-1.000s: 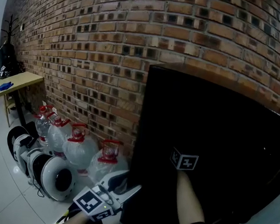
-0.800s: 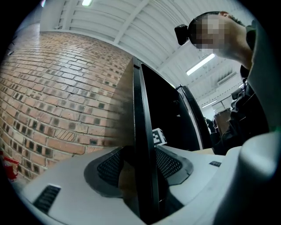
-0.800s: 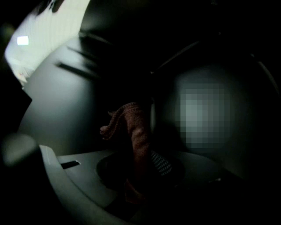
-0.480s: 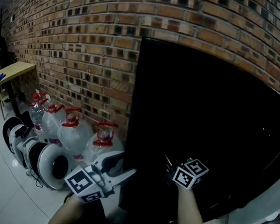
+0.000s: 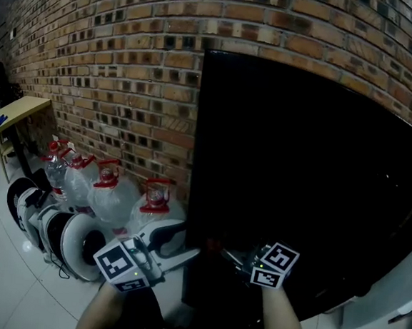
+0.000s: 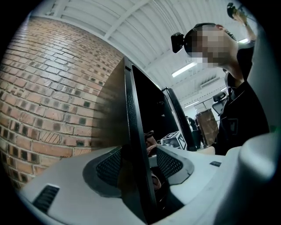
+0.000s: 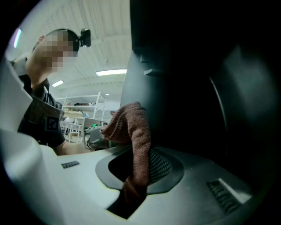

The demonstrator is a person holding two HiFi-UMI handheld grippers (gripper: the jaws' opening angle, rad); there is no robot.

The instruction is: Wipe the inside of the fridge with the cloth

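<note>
Brickwork (image 5: 114, 66) backs the black fridge (image 5: 299, 168); left fingers (image 6: 169, 162), just opening, straddle its door edge (image 6: 134, 132), right fingers (image 7: 160, 167) clamp the cloth (image 7: 138, 132).

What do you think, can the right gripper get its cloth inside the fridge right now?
Probably not yet. The right gripper holds the cloth in front of the fridge door, which looks shut. The left gripper has just been opening its fingers, with the door's edge between them.

Red-capped water jugs (image 5: 110, 196) are standing at lower left against the brick wall (image 5: 115, 59); a wooden table (image 5: 13, 111) is sitting at far left.
</note>
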